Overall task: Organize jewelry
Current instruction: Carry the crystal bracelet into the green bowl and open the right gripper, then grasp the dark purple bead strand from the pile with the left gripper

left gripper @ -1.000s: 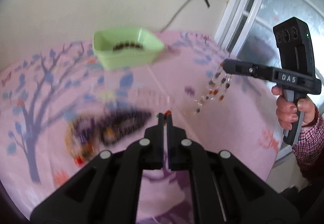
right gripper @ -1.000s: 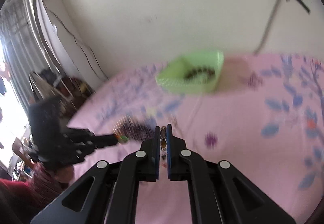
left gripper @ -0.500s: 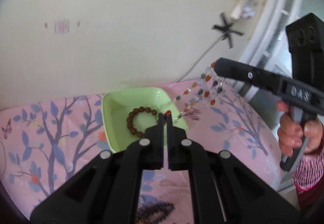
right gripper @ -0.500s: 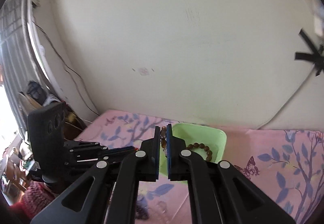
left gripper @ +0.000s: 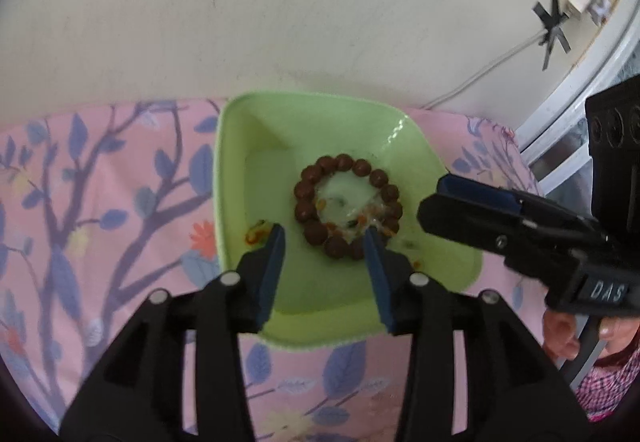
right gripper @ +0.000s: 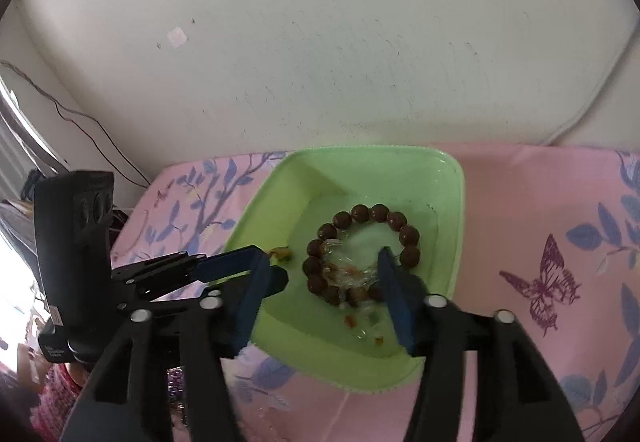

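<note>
Pink floral cloth (left gripper: 120, 210) covers the worktop under both grippers, wall right behind it. Green plastic tray (left gripper: 240, 146) sits straight ahead of and below the left gripper (left gripper: 322, 238), near the wall edge. Right gripper (right gripper: 324, 262) hangs over the same tray from the other side; in the left view it pokes in from the right, fingers parted. Brown wooden bead bracelet (left gripper: 346, 206) lies as a ring in the tray bottom, just past both sets of fingertips. Clear-and-orange bead strand (right gripper: 348, 278) now lies loose inside and across the near side of that ring, a few beads trailing toward the tray's near wall. Small orange-green piece (left gripper: 256, 234) sits by the left gripper's left fingertip. Change: half a second ago both grippers were pinched shut and the strand hung between them above the tray; now both are spread wide and hold nothing. So the strand looks dropped, this item done. More jewelry, purple beads (right gripper: 176, 390), shows low left of the right gripper, likely next.
</note>
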Demonstrator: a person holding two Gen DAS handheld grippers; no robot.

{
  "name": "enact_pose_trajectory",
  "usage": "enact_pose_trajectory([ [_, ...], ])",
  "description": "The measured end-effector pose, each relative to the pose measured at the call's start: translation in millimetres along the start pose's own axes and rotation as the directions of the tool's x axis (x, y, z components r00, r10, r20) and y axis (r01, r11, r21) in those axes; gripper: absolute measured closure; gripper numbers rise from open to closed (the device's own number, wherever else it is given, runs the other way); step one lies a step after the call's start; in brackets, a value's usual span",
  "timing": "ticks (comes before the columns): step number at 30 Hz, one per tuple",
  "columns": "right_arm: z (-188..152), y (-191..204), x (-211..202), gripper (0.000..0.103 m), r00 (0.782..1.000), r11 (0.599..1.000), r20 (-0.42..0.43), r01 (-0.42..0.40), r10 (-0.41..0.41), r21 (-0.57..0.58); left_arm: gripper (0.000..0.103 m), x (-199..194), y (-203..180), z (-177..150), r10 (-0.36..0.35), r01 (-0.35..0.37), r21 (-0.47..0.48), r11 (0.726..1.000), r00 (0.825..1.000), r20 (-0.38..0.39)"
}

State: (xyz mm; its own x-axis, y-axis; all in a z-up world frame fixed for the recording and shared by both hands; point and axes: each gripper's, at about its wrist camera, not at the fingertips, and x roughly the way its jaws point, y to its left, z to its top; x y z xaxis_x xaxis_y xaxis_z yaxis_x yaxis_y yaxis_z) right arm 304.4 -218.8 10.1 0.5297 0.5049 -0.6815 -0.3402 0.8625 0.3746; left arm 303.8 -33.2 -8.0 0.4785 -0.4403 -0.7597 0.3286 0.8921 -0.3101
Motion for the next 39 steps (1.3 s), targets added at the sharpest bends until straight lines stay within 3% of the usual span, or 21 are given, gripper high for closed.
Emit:
enact_pose_trajectory([
  [6, -39.6, 22.9, -48.8, 0.074, 0.992, 0.997, 0.129, 0.009, 0.001, -0.07, 0.064, -71.8, 7.2, -29.2, -0.019, 0.015, 0.036, 0.999, 0.992, 0.127],
  [9, -78.7, 36.7, -59.0, 0.086, 0.991, 0.992, 0.135, 0.009, 0.008, -0.125, 0.064, -107.8, 18.9, -65.1, -0.003, -0.002, 0.032, 0.999, 0.985, 0.171],
  [13, -132.5, 52.6, -57.8, 0.098, 0.994, 0.985, 0.106, 0.005, 0.013, -0.171, 0.064, -131.3, 39.3, -115.4, 0.054, -0.056, 0.005, 0.998, 0.982, 0.179],
  [16, -167.0, 57.0, -53.4, 0.1, 0.995, 0.986, 0.098, 0.014, 0.002, -0.168, 0.064, -140.9, 51.0, -150.0, 0.095, -0.093, -0.015, 0.996, 0.981, 0.172],
  [19, -186.6, 60.6, -54.2, 0.1, 0.996, 0.987, 0.091, 0.013, 0.002, -0.161, 0.064, -142.7, 57.6, -177.5, 0.088, -0.086, -0.023, 0.996, 0.984, 0.154],
  [22, -190.2, 56.7, -51.4, 0.1, 0.996, 0.99, 0.087, 0.035, -0.023, -0.14, 0.064, -136.2, 62.7, -186.6, 0.106, -0.104, -0.023, 0.994, 0.986, 0.127],
  [28, -182.3, 57.3, -43.1, 0.1, 0.993, 0.979, 0.072, 0.103, -0.091, -0.177, 0.064, -130.0, 72.5, -185.8, 0.075, -0.067, -0.068, 0.995, 0.989, 0.131],
  [31, -179.4, 61.4, -30.8, 0.1, 0.992, 0.967, 0.036, 0.122, -0.117, -0.224, 0.064, -133.6, 56.3, -184.7, 0.056, -0.055, -0.015, 0.998, 0.986, 0.157],
  [33, -177.4, 62.6, -19.2, 0.1, 0.983, 0.948, 0.025, 0.181, -0.18, -0.263, 0.064, -133.8, 40.2, -184.7, 0.052, -0.059, 0.04, 0.997, 0.985, 0.166],
  [39, -172.1, 50.5, -20.8, 0.103, 0.983, 0.956, 0.031, 0.182, -0.18, -0.23, 0.064, -122.5, -12.5, -197.6, 0.052, -0.091, 0.238, 0.967, 0.985, 0.166],
])
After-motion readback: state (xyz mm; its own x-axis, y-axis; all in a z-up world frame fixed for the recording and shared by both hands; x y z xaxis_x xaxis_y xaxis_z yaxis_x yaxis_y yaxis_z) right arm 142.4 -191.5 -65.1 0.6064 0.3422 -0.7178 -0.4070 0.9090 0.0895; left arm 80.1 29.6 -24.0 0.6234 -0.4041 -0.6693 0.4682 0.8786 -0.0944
